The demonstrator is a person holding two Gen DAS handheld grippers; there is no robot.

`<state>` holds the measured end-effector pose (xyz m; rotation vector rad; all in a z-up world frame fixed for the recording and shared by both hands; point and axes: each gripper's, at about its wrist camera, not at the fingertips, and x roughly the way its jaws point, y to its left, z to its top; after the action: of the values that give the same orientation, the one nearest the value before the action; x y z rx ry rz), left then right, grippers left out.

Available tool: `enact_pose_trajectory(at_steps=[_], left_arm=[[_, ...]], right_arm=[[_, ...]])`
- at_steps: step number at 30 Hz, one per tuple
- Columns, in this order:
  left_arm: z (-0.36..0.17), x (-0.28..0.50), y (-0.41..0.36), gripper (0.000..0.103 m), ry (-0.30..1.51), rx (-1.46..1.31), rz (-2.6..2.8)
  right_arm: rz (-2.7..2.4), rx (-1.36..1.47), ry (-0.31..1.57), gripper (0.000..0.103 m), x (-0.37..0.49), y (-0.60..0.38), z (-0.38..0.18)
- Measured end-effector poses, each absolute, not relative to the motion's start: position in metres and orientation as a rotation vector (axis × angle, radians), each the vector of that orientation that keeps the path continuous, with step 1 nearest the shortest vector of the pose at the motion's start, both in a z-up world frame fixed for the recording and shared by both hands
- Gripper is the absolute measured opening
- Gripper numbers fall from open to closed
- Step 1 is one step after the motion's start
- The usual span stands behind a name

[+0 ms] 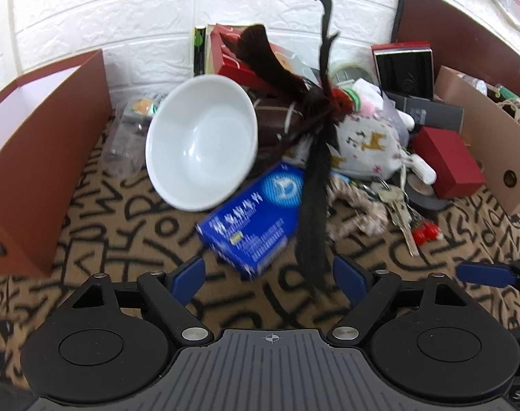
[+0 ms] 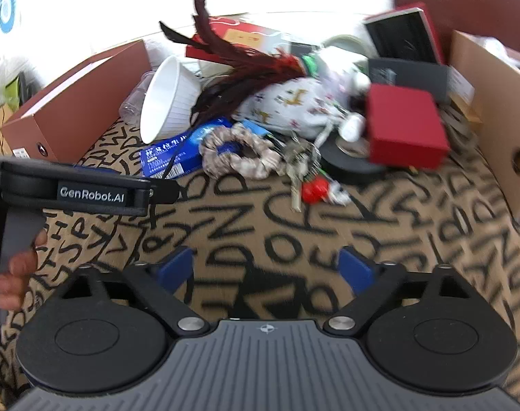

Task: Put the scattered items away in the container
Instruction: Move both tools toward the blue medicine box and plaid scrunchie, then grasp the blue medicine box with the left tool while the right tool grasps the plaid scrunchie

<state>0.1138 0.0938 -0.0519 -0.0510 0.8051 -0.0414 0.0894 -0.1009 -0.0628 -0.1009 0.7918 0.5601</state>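
Both grippers — left, right — are spread wide, holding nothing. Farther off, a blue box and white bowl lie in the pile between 2 brown boxes.

A dark feather crosses the blue box, hiding part of its blurred print. The white bowl covers much of a clear plastic cup. The red box overlaps the black tape roll. The cardboard box runs off the right edge.
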Motion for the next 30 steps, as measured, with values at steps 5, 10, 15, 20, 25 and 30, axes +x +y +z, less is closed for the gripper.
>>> enact_pose_trajectory(at_steps=[5, 10, 15, 20, 25, 30], left_arm=[[-0.064, 0.135, 0.105, 0.088, 0.83, -0.038, -0.052], [-0.074, 0.146, 0.111, 0.089, 0.838, -0.047, -0.06], [-0.075, 0.16, 0.109, 0.082, 0.824, -0.048, -0.082], [-0.077, 0.159, 0.104, 0.072, 0.806, -0.018, -0.079], [-0.073, 0.136, 0.099, 0.07, 0.819, -0.031, -0.113], [-0.072, 0.098, 0.085, 0.07, 0.836, -0.031, -0.145]], right_arm=[[0.596, -0.177, 0.741, 0.071, 0.111, -0.076, -0.065], [0.648, -0.294, 0.682, 0.059, 0.125, -0.053, -0.069], [0.674, -0.328, 0.662, 0.05, 0.134, -0.04, -0.071], [0.663, -0.34, 0.669, 0.022, 0.138, -0.037, -0.074], [0.68, -0.231, 0.73, 0.009, 0.134, -0.057, -0.067], [0.677, -0.202, 0.752, 0.009, 0.102, -0.085, -0.061]])
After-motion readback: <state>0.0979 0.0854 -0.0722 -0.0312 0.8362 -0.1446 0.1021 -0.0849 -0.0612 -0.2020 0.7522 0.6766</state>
